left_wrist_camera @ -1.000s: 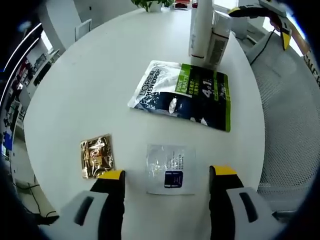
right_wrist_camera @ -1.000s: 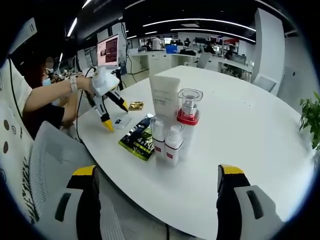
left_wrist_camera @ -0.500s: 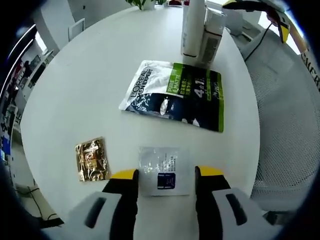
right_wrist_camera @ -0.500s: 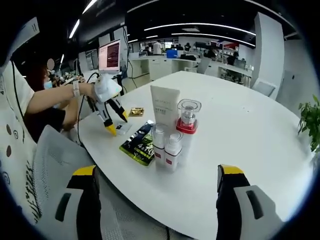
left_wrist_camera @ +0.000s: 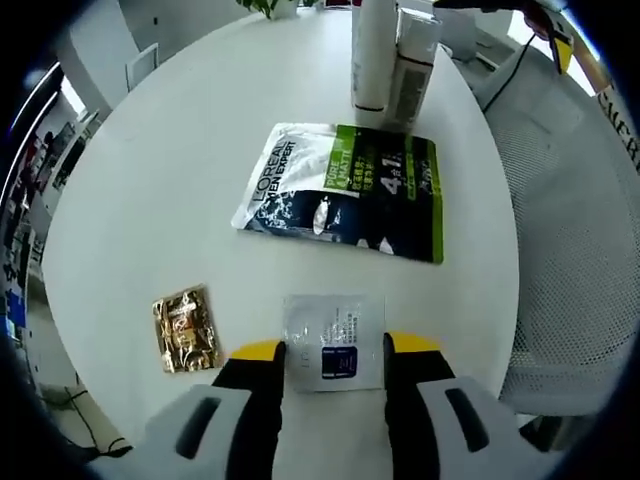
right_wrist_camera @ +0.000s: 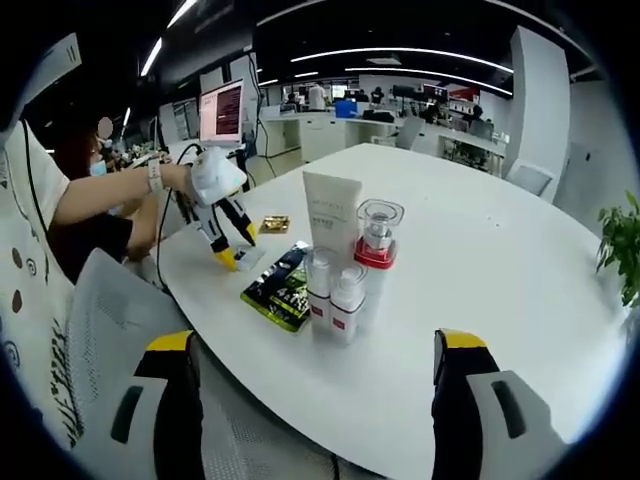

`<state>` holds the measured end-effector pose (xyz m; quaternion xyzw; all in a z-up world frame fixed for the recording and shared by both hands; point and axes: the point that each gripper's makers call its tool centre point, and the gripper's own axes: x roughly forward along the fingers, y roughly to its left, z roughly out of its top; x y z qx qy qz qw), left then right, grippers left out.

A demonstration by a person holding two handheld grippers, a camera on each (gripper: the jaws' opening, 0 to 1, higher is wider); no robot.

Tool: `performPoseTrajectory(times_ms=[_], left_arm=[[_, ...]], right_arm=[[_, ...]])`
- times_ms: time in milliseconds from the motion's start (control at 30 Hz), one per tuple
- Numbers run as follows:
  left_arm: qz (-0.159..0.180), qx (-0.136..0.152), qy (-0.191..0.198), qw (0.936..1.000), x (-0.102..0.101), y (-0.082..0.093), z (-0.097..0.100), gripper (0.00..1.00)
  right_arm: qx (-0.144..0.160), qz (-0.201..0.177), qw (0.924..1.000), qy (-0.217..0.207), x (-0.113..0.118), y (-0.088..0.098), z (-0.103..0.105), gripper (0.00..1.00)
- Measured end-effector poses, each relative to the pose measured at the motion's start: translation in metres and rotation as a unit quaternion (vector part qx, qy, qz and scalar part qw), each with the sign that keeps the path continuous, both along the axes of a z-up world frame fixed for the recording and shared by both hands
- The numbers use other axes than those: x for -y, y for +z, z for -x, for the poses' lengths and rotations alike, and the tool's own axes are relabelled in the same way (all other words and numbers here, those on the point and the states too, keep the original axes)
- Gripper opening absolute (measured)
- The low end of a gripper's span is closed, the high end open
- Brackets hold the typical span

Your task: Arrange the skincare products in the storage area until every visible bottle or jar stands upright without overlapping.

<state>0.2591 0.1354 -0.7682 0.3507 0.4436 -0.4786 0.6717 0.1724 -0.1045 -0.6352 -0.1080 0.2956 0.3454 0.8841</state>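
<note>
White desk (left_wrist_camera: pixel 150 180): round top, and I see broad bare surface on the far side of the products in the right gripper view; its near edge curves just behind my left hand-held gripper.
Left hand-held gripper (left_wrist_camera: pixel 333 347): jaws set either side of the clear sachet (left_wrist_camera: pixel 333 340), yellow tips level with its side edges; I cannot tell whether they press it yet, and a gap remains between them.
Right hand-held gripper (right_wrist_camera: pixel 315 345): jaws wide apart, holding nothing, hovering off the desk edge over a mesh chair (right_wrist_camera: pixel 120 330).
Sachets: the clear one lies flat near the desk edge, the gold sachet (left_wrist_camera: pixel 186 329) just beside it, apart; the large dark and green pouch (left_wrist_camera: pixel 345 190) lies flat farther in.
Upright group: white tube (right_wrist_camera: pixel 331 214), clear-capped red-collared jar (right_wrist_camera: pixel 378 232) and two small bottles (right_wrist_camera: pixel 333 291) stand close together, just past the pouch.
Room to move: open desk around both small sachets; the pouch's far edge sits near the bottles.
Room: open office, ceiling strip lights, monitor (right_wrist_camera: pixel 222 106), plant (right_wrist_camera: pixel 622 245) at the right edge.
Person: an arm (right_wrist_camera: pixel 105 195) reaches in holding my left hand-held gripper.
Change: a second ago the left jaws stood wider, short of the clear sachet; now they have narrowed and moved up along its sides. The right hand-held gripper stays as it was.
</note>
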Motion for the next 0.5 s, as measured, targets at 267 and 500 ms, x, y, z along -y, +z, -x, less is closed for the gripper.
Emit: performPoseTrajectory(times_ms=[267, 500], left_arm=[[0.002, -0.008, -0.051, 0.9986, 0.017, 0.006, 0.013, 0.4], [-0.014, -0.017, -0.092, 0.9955, 0.023, 0.006, 0.022, 0.4]], right_arm=[[-0.001, 0.002, 1.0, -0.001, 0.0, -0.001, 0.001, 0.96], [-0.002, 0.005, 1.0, 0.003, -0.002, -0.003, 0.003, 0.96]])
